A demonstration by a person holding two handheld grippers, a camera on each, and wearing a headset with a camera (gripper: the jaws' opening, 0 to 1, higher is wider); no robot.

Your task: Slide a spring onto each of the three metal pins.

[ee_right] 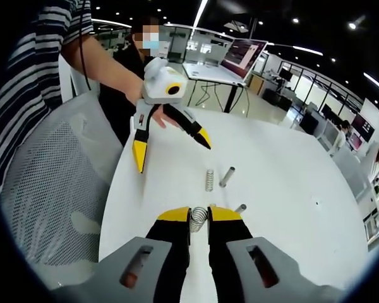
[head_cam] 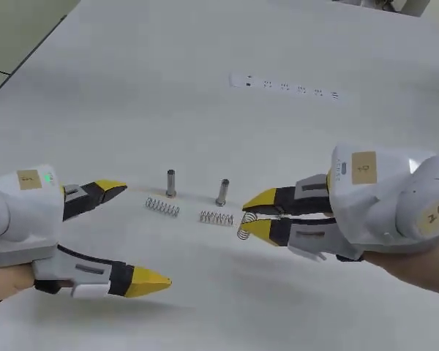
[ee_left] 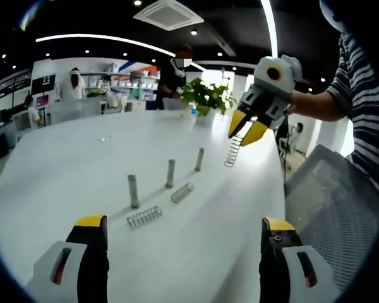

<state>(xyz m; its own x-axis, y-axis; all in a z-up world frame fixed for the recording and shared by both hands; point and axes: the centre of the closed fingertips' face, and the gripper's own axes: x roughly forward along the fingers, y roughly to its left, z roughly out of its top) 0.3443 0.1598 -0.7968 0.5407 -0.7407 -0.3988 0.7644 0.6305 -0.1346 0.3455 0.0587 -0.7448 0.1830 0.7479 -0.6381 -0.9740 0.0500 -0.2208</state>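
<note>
My right tongs (head_cam: 252, 214) clamp one spring (head_cam: 243, 228) just right of the pins (head_cam: 170, 183). My left tongs (head_cam: 143, 234) stand apart, left of them. Two springs (head_cam: 162, 207) lie on the counter (head_cam: 205, 131) beside the pins.

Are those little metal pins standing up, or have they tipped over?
Standing up. In the left gripper view all three pins stand on end on the table, two springs lying flat beside them.
</note>
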